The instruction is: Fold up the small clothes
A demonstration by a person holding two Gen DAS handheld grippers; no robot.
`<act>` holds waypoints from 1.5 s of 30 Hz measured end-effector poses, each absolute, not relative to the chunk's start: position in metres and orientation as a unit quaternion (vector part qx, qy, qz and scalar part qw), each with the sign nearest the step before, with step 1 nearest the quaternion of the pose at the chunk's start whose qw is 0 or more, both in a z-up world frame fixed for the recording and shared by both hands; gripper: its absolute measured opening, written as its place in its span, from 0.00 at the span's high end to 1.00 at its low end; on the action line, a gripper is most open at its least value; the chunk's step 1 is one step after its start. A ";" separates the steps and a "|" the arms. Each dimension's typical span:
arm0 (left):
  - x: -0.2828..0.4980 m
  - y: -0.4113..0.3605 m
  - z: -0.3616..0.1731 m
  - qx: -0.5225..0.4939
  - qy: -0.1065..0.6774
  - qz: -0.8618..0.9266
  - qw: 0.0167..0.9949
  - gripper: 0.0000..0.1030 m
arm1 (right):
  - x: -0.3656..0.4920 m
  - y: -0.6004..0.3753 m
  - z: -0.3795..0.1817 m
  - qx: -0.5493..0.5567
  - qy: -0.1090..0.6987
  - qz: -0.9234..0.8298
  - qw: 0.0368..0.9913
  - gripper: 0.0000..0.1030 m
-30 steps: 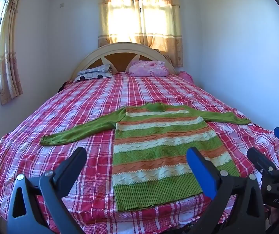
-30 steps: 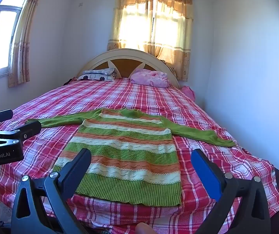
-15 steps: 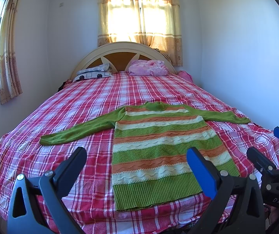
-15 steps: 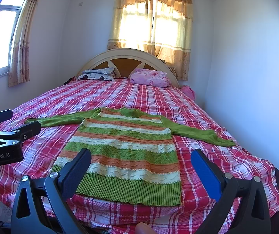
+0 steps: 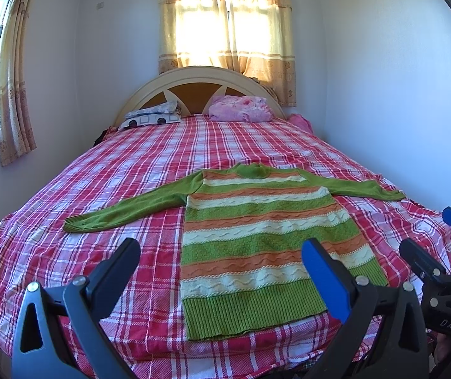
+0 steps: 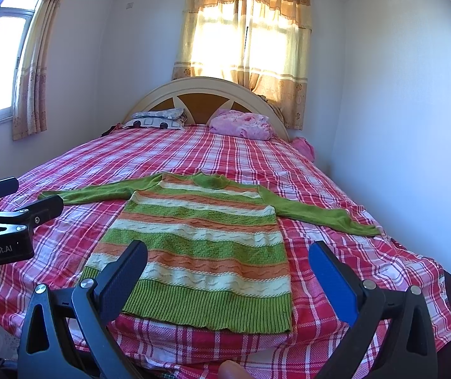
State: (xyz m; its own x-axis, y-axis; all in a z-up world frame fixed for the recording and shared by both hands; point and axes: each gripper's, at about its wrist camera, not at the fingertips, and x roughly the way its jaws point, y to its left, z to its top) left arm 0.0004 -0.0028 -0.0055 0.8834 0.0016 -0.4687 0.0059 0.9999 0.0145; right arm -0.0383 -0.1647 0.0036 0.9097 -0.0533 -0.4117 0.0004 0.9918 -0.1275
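A small knitted sweater (image 5: 257, 237) with green, orange and cream stripes lies flat on the bed, hem toward me, both green sleeves spread out sideways; it also shows in the right wrist view (image 6: 200, 246). My left gripper (image 5: 222, 268) is open and empty, held above the bed's near edge in front of the hem. My right gripper (image 6: 228, 271) is open and empty, also short of the hem. The right gripper shows at the right edge of the left wrist view (image 5: 430, 243), and the left gripper at the left edge of the right wrist view (image 6: 20, 195).
The bed has a red plaid sheet (image 5: 162, 158). A patterned pillow (image 5: 152, 117) and a pink pillow (image 5: 241, 112) lie by the headboard (image 5: 193, 82). A white wall (image 5: 399, 94) runs close along the right side. Curtained windows are behind and left.
Both grippers have stayed open and nearly still. The sweater has not moved.
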 end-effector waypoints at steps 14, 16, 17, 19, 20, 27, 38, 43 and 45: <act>0.001 -0.002 -0.006 0.007 0.242 -0.001 0.970 0.00 | -0.038 -0.165 0.003 -0.063 0.215 -0.013 0.974 0.01; 0.001 -0.002 -0.006 0.006 0.241 -0.001 0.970 0.00 | -0.038 -0.166 0.002 -0.062 0.215 -0.013 0.974 0.01; 0.001 -0.002 -0.006 0.006 0.242 -0.001 0.970 0.00 | -0.038 -0.166 0.002 -0.062 0.215 -0.014 0.974 0.01; 0.001 -0.002 -0.006 0.006 0.242 -0.001 0.970 0.00 | -0.038 -0.166 0.002 -0.062 0.216 -0.012 0.974 0.01; 0.001 -0.002 -0.006 0.006 0.242 -0.001 0.970 0.00 | -0.038 -0.166 0.002 -0.061 0.216 -0.012 0.974 0.01; 0.001 -0.002 -0.006 0.005 0.242 -0.001 0.970 0.00 | -0.037 -0.167 0.002 -0.062 0.218 -0.012 0.974 0.01; 0.002 -0.001 -0.006 0.004 0.243 -0.001 0.970 0.00 | -0.036 -0.165 0.000 -0.062 0.221 -0.011 0.973 0.01; 0.002 -0.001 -0.007 0.004 0.243 -0.002 0.970 0.00 | -0.035 -0.164 -0.001 -0.062 0.222 -0.010 0.973 0.01; 0.002 -0.001 -0.007 0.004 0.244 -0.002 0.970 0.00 | -0.035 -0.164 -0.001 -0.062 0.222 -0.010 0.973 0.01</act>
State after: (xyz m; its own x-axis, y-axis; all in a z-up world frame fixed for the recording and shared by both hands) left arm 0.0021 -0.0006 -0.0071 0.8813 -0.0020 -0.4726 0.0064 1.0000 0.0077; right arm -0.0350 -0.1640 -0.0006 0.9008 -0.0477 -0.4316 -0.0078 0.9920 -0.1259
